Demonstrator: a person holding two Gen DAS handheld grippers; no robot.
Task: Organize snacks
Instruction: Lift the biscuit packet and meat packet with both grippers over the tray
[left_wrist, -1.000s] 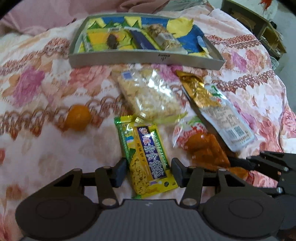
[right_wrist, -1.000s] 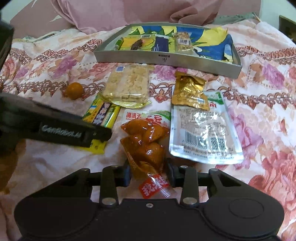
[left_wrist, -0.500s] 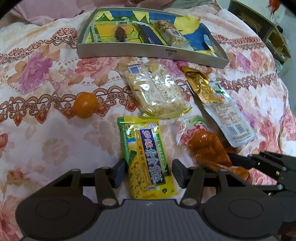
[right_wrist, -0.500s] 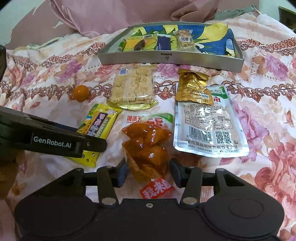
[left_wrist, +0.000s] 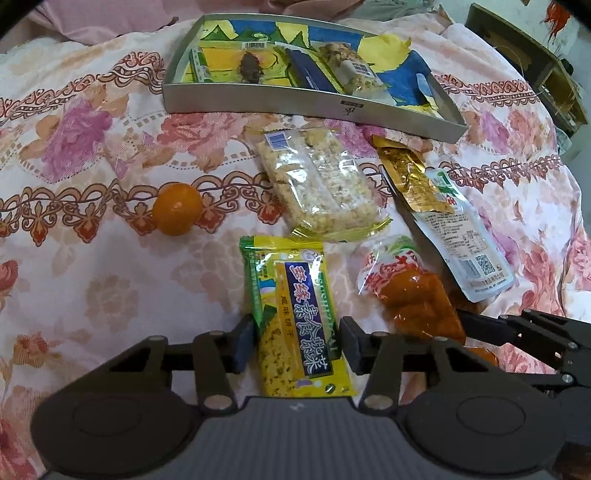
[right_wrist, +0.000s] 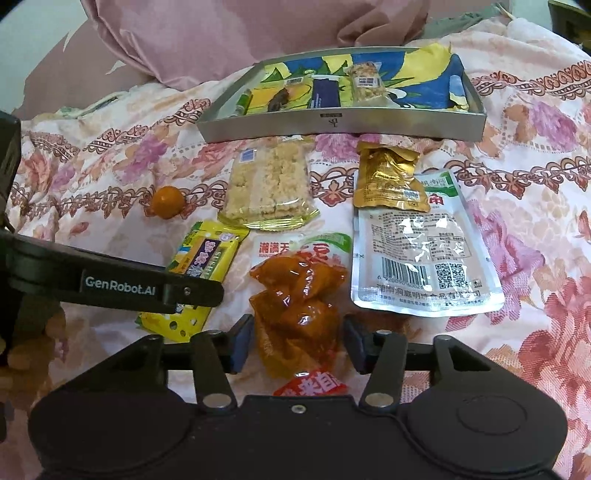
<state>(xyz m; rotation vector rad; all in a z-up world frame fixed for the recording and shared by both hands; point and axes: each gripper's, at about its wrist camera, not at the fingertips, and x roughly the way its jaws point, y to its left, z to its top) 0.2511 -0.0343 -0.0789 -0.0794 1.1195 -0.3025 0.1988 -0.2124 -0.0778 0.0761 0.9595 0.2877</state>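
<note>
A yellow cracker packet (left_wrist: 295, 314) lies flat on the flowered bedspread. My left gripper (left_wrist: 297, 345) straddles its near end with its jaws closing, the pads right at the packet's edges and the wrapper uncrumpled. An orange snack pouch (right_wrist: 295, 306) lies between the jaws of my right gripper (right_wrist: 298, 345); they are closing too, and a thin gap still shows at the right pad. The metal tray (left_wrist: 258, 107) at the back holds several wrapped bars. In the right wrist view, a left gripper finger (right_wrist: 147, 288) crosses over the yellow packet.
Between the tray and the grippers lie a clear rice-cake pack (left_wrist: 317, 184), a gold sachet (left_wrist: 413, 173) and a silver pouch (right_wrist: 421, 254). A small orange (left_wrist: 177, 208) sits to the left. Pink pillows (right_wrist: 258, 33) rise behind the tray. Wooden furniture (left_wrist: 524, 55) stands beyond the bed.
My right gripper's jaws have come apart from their pinch on the orange pouch, which now lies loose between them. The left jaws widened a little, then narrowed again. Both hands stayed put.
</note>
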